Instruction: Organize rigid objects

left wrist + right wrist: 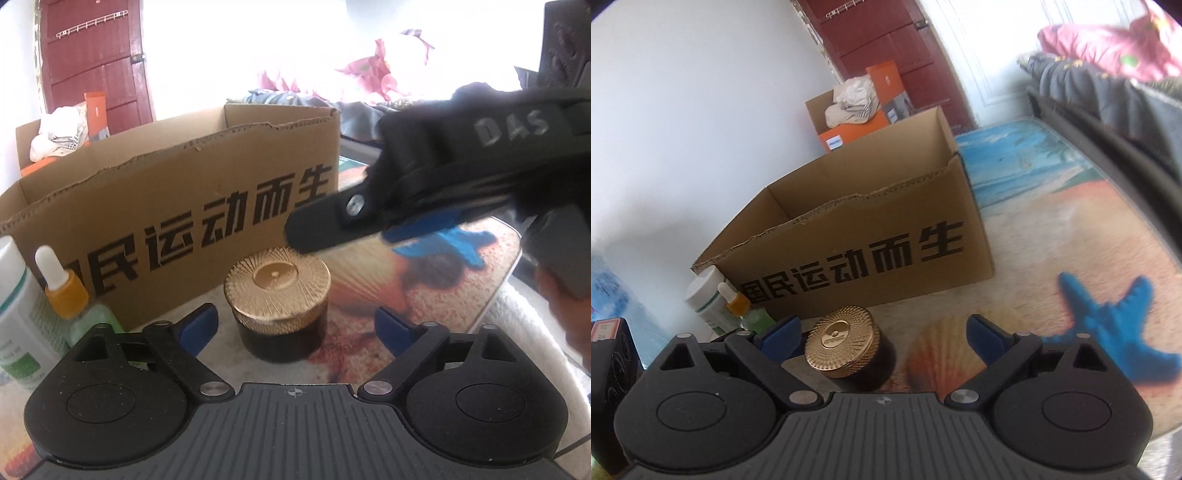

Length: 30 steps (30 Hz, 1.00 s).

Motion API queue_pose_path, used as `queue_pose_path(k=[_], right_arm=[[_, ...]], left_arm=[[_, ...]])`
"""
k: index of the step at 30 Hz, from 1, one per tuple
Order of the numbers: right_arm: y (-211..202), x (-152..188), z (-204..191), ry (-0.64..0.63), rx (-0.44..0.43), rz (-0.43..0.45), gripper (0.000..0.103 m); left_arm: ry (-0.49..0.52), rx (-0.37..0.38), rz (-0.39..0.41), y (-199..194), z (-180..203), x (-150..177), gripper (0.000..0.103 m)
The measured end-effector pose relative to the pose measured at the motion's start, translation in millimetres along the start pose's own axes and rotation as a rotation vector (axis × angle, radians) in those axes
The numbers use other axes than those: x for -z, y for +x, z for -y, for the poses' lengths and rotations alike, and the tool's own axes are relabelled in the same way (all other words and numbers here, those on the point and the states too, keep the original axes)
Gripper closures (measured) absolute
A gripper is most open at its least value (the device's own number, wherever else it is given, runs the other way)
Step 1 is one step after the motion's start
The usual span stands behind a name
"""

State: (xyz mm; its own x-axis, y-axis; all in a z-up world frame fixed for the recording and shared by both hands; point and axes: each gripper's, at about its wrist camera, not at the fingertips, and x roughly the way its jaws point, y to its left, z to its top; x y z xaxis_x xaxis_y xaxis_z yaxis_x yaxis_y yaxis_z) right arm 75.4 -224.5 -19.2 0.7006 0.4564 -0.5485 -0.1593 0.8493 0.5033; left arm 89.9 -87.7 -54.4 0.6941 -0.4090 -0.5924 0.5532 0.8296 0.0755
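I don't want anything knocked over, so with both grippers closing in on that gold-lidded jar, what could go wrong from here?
1. Both grippers aim at the same jar: the right gripper hangs just above it while the left gripper straddles it, so they may collide.
2. The dropper bottle and white bottle stand close to the left finger; a sideways swing could topple them.
3. The box wall is high, so the jar could clip its torn rim.

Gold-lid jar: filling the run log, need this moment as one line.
jar: upright, by cardboard box, untouched | left gripper: open around jar | right gripper: open above jar
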Motion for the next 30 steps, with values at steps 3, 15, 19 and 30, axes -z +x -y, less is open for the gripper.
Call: queue_pose_path(k=[3, 15, 19, 30], right_arm=[[13, 0, 6, 0.042, -0.038, -0.038, 0.022], [28, 4, 28, 0.193, -0.191, -0.099, 0.055], [24, 4, 24, 0.183, -0.174, -0.095, 0.055], [-29, -32, -32, 0.03, -0.128, 0.011, 0.055]], left_arm=[[0.0, -0.006, -0.006, 4, -1, -4, 0.024], [-0.026, -0.03, -0.026, 8, -5, -6, 0.046], [-0.04, -0.025, -0.028, 6, -7, -7, 0.047], [-0.029, -0.029, 0.099, -54, -9, -49, 0.047]])
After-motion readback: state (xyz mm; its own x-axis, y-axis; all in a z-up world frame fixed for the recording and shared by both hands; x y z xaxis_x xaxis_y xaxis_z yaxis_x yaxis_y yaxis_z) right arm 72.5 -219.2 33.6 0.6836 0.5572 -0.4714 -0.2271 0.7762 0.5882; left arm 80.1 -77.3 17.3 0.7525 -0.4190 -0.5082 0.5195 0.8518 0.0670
